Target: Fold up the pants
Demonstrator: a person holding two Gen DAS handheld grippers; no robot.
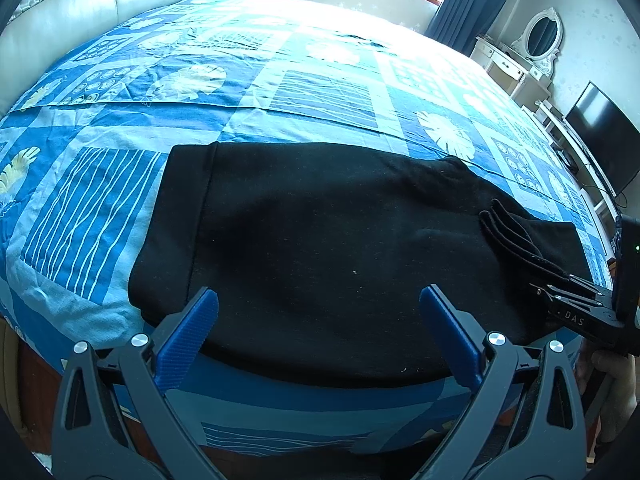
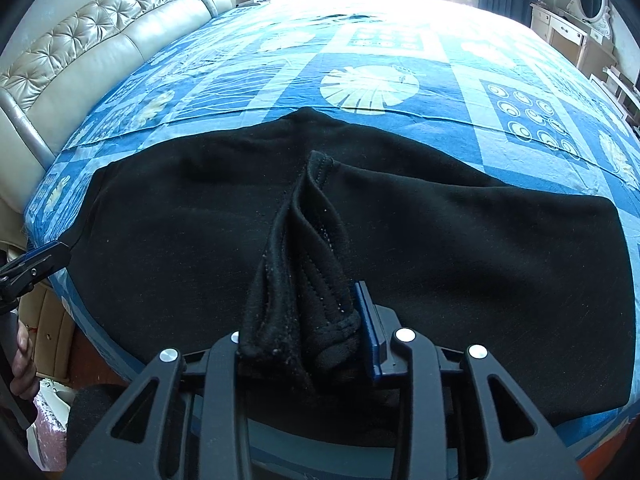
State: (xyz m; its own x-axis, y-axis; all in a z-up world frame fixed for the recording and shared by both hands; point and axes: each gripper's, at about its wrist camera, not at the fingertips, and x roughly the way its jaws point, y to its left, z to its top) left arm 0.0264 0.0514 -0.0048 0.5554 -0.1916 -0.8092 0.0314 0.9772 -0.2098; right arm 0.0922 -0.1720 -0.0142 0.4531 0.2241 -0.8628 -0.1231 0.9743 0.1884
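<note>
Right wrist view shows the right gripper (image 2: 304, 332) clamped on the black pants' (image 2: 440, 248) bunched hem near the bed's (image 2: 400, 60) front edge, the left gripper (image 1: 318, 320) spread empty, so carry the hem level to keep the fold square.

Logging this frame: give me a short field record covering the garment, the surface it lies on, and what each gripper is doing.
garment: black pants, spread flat, already doubled over
surface: bed with blue patterned bedspread
left gripper: open, holding nothing, above the near edge of the pants
right gripper: shut on a bunched hem of the pants
background: padded headboard, dressing table, TV
</note>
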